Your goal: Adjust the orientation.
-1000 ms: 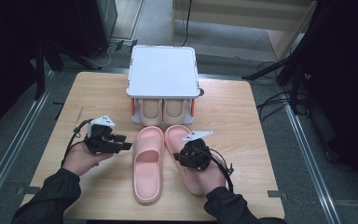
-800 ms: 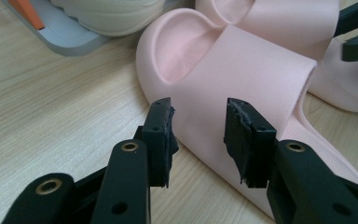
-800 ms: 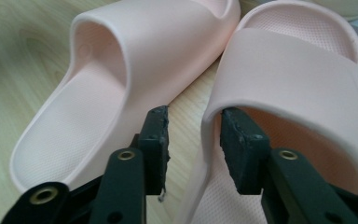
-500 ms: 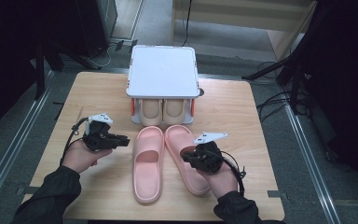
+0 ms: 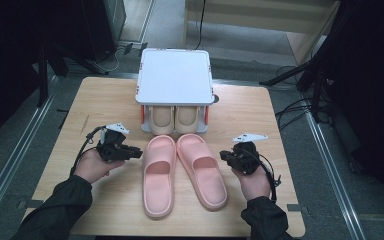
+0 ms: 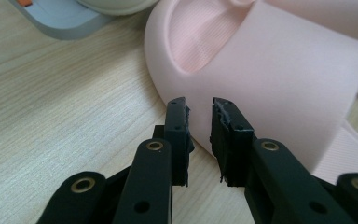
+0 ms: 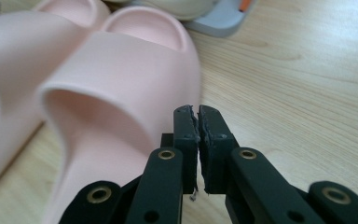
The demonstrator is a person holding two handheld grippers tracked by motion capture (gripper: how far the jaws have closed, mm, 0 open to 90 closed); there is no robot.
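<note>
Two soft pink rubber slides lie side by side at the middle of the pale wooden table (image 5: 260,115), toes pointing to the far edge. The left pink slide (image 5: 159,175) sits a touch nearer than the right pink slide (image 5: 201,170), and their inner edges touch along most of their length. Just beyond their toes stands a small grey shoe rack with a flat white top (image 5: 175,76), and on its lower shelf a pair of cream slides (image 5: 173,119) shows toes-out.

The left gripper (image 5: 128,152) hangs low just to the left of the left pink slide, level with its strap, jaws pointing right at it. In the left gripper view the jaws stand with a narrow gap, nothing between them, the pink strap (image 6: 279,79) right behind the tips. Whether the tips touch it cannot be told.

Over on the right, the right gripper (image 5: 225,156) sits just beside the outer edge of the right pink slide, jaws pointing left. Its jaws have just been closing, and in the right gripper view they meet almost pad to pad, with nothing caught in them; the slide's strap (image 7: 121,79) rises just to the left of them, bare wood to the right.
</note>
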